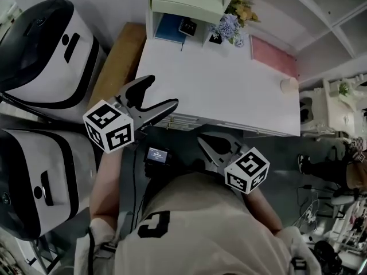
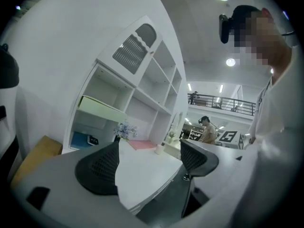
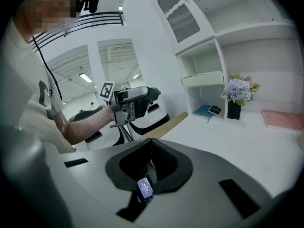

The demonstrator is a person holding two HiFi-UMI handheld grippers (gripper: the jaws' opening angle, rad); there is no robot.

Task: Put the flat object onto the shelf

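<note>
Left gripper view, left gripper (image 2: 149,147) wide, empty, right gripper (image 3: 151,144) closed.

No word or number can be read anywhere. The person's pale shirt (image 1: 189,222) carries a blocky black mark (image 1: 153,224), shaped like a squared C; whether it is a letter cannot be told. A small dark screen (image 1: 157,154) at the person's waist shows pale lines too small to read. The white cube (image 1: 110,126) on the left hand-held gripper (image 1: 162,91) and the white cube (image 1: 247,170) on the right hand-held gripper (image 1: 203,143) bear black-and-white square code patterns, not letters. A similar patterned white board (image 2: 228,137) stands in the far background.
</note>
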